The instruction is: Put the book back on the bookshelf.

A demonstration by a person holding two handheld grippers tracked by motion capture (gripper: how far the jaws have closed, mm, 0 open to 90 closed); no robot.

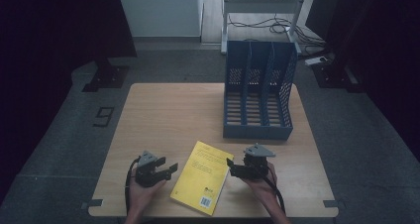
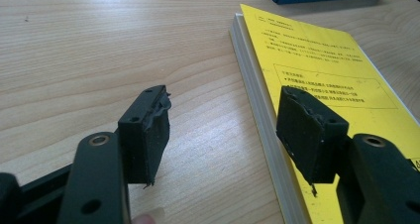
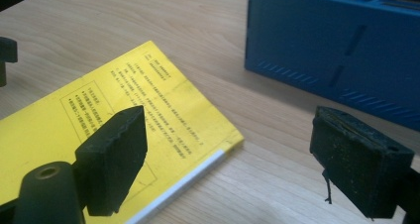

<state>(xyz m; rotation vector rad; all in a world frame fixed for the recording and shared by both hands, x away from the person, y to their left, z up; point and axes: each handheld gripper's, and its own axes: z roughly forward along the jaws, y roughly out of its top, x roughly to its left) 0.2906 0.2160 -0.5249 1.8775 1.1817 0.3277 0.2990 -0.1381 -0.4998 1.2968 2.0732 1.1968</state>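
Observation:
A yellow book lies flat near the table's front edge, between the two grippers. My left gripper stands open just left of it; in the left gripper view the book's page edge lies between the spread jaws and the gripper holds nothing. My right gripper stands open at the book's right edge. In the right gripper view the book lies under the left jaw and the gripper is empty. A blue file rack with three slots stands behind, at the table's right.
The wooden table has bare room at the left and middle. The rack's front wall rises close ahead of the right gripper. Beyond the table are a white frame and cables on the floor.

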